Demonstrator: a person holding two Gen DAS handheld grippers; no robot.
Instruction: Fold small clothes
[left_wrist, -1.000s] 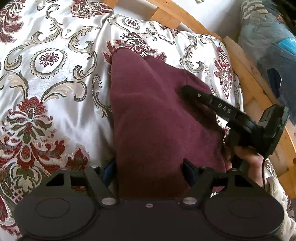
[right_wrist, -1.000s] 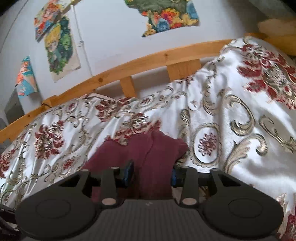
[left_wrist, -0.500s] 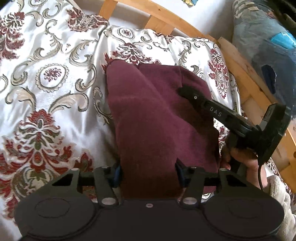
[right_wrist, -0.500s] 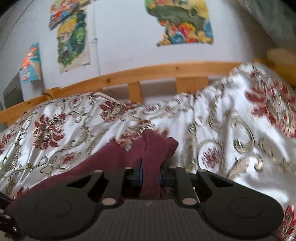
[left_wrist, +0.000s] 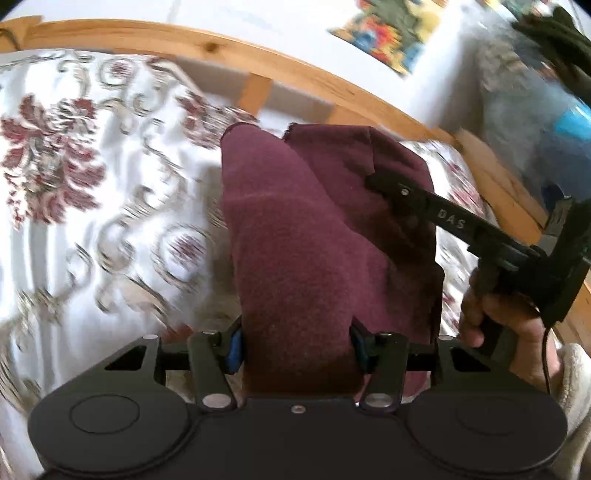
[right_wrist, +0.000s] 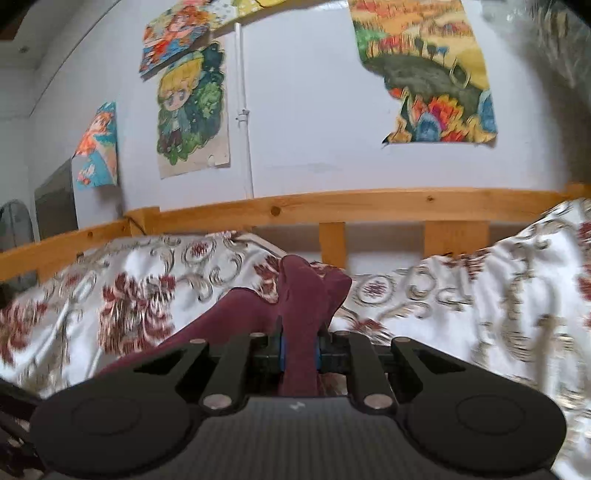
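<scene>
left wrist view: my left hand-held gripper (left_wrist: 297, 347) is clamped on a thick fold of the maroon garment (left_wrist: 295, 236), held over the bed (left_wrist: 92, 206). my right hand-held gripper (right_wrist: 298, 349) is pinched nearly together on another edge. step, i judge: carrying the fold over. next: lay both edges down aligned, then let go.

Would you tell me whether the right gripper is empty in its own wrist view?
No, the right gripper is shut on a bunched fold of the maroon cloth, which runs up between its blue pads.
</scene>
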